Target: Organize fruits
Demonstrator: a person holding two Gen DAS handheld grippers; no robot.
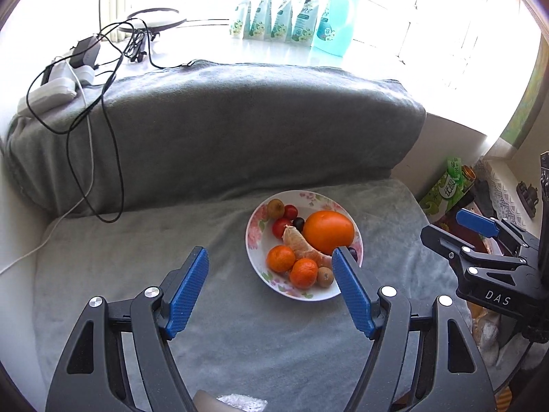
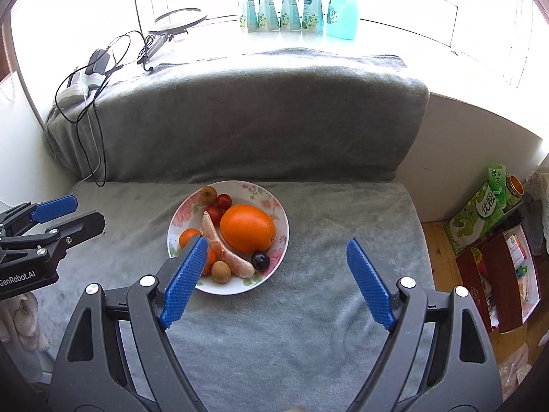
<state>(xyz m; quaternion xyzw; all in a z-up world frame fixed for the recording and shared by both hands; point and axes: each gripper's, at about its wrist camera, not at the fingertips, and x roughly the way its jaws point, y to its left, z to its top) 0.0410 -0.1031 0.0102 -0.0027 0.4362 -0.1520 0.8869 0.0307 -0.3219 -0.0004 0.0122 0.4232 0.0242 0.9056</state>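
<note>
A floral white plate (image 1: 254, 244) (image 2: 278, 206) rests on the grey blanket and holds a big orange (image 1: 328, 232) (image 2: 247, 228), two mandarins (image 1: 280, 258), a peeled citrus piece (image 2: 223, 250), cherry tomatoes (image 1: 282, 226), brown longans (image 2: 220, 271) and a dark grape (image 2: 260, 261). My left gripper (image 1: 269, 259) hovers open above the plate's near left side, nothing between its blue pads. Empty and open too, my right gripper (image 2: 277, 246) hangs over the plate's near right edge. Each gripper shows at the side of the other's view (image 1: 480, 240) (image 2: 51, 219).
A blanket-covered backrest (image 1: 240, 127) rises behind the plate. Black and white cables with chargers (image 1: 79, 65) lie at the back left. Refill pouches and a teal bottle (image 2: 298, 10) line the windowsill. Green cartons and boxes (image 2: 487, 213) crowd the floor at the right.
</note>
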